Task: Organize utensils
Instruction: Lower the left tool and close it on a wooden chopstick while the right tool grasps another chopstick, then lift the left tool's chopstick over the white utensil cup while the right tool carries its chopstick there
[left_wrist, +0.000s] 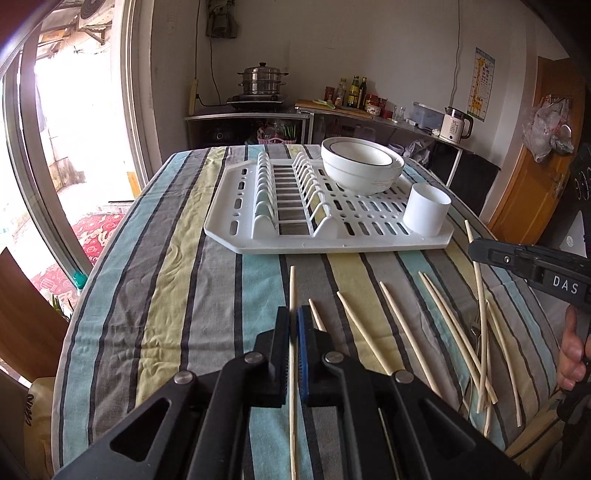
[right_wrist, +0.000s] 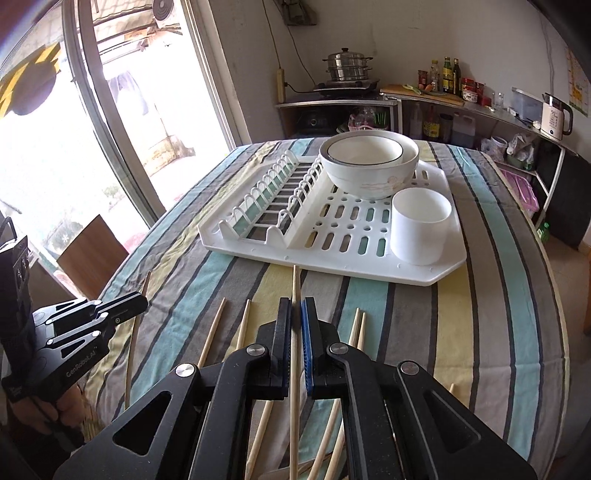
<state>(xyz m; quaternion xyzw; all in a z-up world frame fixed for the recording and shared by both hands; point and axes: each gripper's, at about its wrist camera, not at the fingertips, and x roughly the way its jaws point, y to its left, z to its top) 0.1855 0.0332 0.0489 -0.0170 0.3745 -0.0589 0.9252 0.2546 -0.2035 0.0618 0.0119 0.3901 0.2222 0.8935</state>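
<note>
My left gripper (left_wrist: 294, 314) is shut on a wooden chopstick (left_wrist: 292, 288) that runs forward above the striped tablecloth. My right gripper (right_wrist: 296, 306) is shut on another chopstick (right_wrist: 296, 284) pointing at the white dish rack (right_wrist: 369, 254). Several loose chopsticks (left_wrist: 399, 325) lie on the cloth between the two grippers; they also show in the right wrist view (right_wrist: 212, 332). A white cylindrical cup (left_wrist: 426, 210) stands on the rack's near right corner, seen too in the right wrist view (right_wrist: 421, 225). The left gripper (right_wrist: 142, 301) shows at left in the right wrist view.
Stacked white bowls (left_wrist: 360, 166) sit on the dish rack (left_wrist: 258, 240) behind the cup; they also show in the right wrist view (right_wrist: 367, 166). The rack's plate slots (left_wrist: 288, 192) fill its left half. The table edge (left_wrist: 66, 332) drops off at left. A counter with a kettle (left_wrist: 456, 127) stands behind.
</note>
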